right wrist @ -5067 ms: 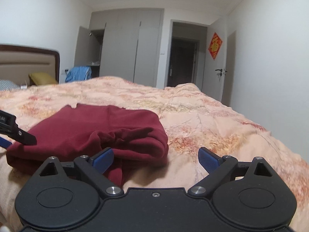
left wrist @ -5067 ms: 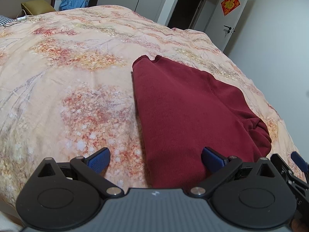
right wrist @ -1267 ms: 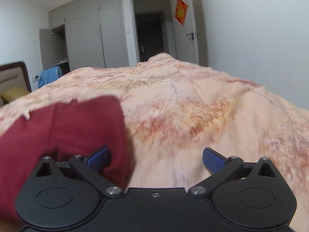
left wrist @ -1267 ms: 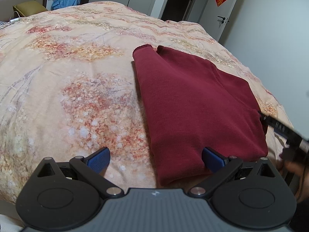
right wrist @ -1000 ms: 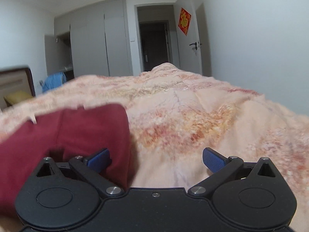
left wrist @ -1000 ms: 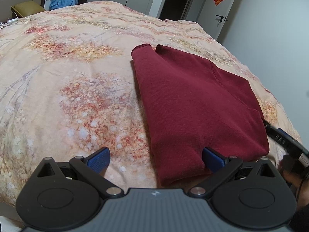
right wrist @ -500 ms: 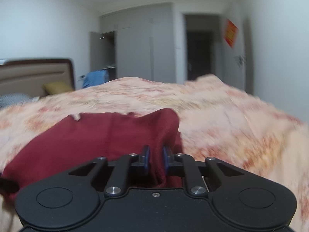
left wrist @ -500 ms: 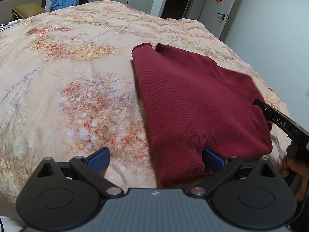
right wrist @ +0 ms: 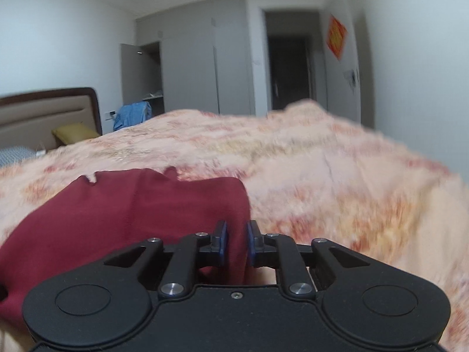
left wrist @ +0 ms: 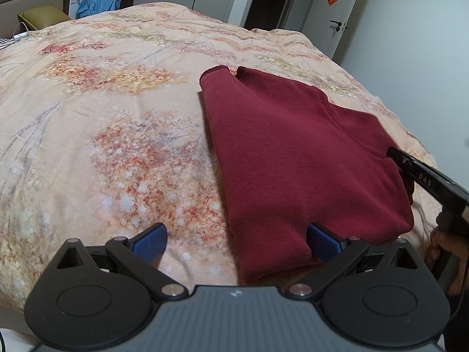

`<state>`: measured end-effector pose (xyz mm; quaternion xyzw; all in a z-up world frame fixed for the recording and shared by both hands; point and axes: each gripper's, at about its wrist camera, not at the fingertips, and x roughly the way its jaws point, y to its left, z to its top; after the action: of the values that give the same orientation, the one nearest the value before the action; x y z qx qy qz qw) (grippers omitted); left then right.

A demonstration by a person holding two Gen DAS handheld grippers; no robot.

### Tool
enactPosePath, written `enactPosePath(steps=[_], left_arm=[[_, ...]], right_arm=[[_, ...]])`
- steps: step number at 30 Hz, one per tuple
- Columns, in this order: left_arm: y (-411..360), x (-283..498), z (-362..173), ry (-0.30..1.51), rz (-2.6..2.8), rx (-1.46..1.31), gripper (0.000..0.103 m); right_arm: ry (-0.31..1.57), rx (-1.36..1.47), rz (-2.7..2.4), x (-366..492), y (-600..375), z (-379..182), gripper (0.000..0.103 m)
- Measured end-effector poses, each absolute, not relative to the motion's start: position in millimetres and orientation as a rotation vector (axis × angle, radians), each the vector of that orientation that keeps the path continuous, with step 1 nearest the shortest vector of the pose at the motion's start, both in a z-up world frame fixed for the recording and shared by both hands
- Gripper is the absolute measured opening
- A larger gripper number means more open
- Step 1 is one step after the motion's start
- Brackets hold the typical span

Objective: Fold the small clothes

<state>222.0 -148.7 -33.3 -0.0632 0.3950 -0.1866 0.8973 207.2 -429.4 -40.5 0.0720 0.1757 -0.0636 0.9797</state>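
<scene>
Maroon top (left wrist: 299, 158) lies part-folded on the bed (left wrist: 117, 117), near edge just ahead of both tools. Right hand-held gripper (right wrist: 236, 245) has the top's right edge pinched between its pads (right wrist: 222, 243); jaws are easing apart slightly but cloth sits between them and looks pressed. Left hand-held gripper (left wrist: 236, 236) is wide open, straddling the top's near left corner, one pad over the cloth and the other over bare quilt, holding nothing.

Step in hand, my read: carry the right edge over to the left for the next fold. Keep the pinch firm, since loosening jaws could drop the layers. Lift only enough to clear the body, move across flat, land edge on edge. Left tool could pin the near corner so the stack doesn't drag on the quilt. Knit looks soft and will sag.

Containers: none on the bed. Far back, a wardrobe (right wrist: 149, 73) door stands open; contents too blurred to tell.
</scene>
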Motion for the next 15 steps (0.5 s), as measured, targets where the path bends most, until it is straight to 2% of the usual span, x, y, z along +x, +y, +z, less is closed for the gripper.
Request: enactPosePath(steps=[4, 11, 13, 15], left_arm=[[-149.2, 221.7, -32.9, 0.818, -0.386, -0.130, 0.103], [-149.8, 221.5, -32.8, 0.818, -0.381, -0.124, 0.103], [-150.3, 221.2, -32.5, 0.816, -0.379, -0.123, 0.103], [-150.3, 220.9, -32.6, 0.814, -0.378, -0.122, 0.103]], right_arm=[[0.366, 0.324, -0.103, 209.0, -453.9, -48.2, 0.055], [0.384, 0.447, -0.026, 216.9, -467.2, -50.0, 0.070], [0.409, 0.454, 0.023, 222.8, -465.6, -53.2, 0.087], [0.428, 0.447, 0.060, 227.6, -463.0, -60.7, 0.091]])
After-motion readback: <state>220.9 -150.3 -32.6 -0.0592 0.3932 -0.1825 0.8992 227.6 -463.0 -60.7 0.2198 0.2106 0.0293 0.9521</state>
